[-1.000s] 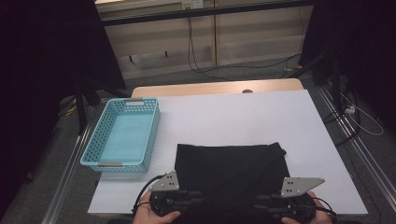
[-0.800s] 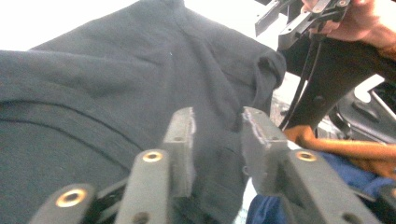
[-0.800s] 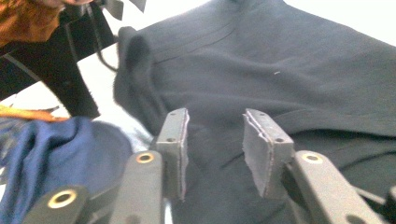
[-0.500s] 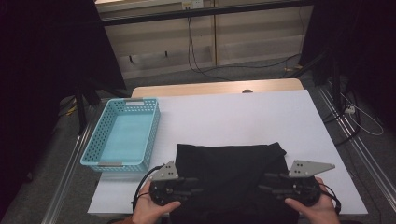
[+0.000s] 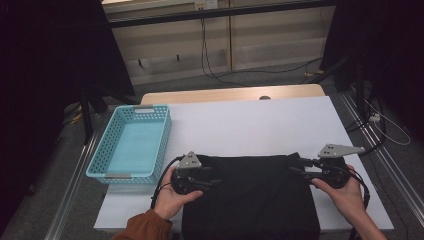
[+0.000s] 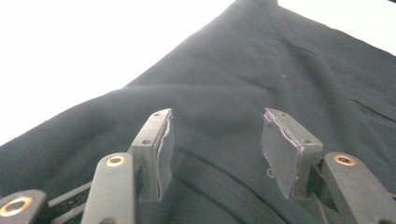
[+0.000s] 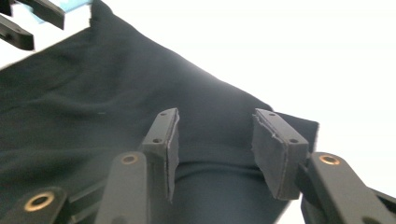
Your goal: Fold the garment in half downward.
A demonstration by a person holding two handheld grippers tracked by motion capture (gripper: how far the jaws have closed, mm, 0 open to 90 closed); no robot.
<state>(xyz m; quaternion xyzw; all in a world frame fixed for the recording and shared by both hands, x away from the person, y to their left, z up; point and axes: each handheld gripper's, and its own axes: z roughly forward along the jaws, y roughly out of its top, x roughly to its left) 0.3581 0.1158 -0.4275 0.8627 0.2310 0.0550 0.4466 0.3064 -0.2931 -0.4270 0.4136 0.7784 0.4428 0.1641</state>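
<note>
White table (image 5: 260, 125) | black cloth (image 5: 250, 195) flat, long axis running toward viewer

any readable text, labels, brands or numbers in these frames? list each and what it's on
None: no readable text in any view.
Black cloth: plain, no tag or print visible.
Blue basket: no label; the pale tabs on its short rims are blank at this size.
Left gripper and right gripper: no markings legible on jaws or grey plates.
White table: bare of any writing.
</note>
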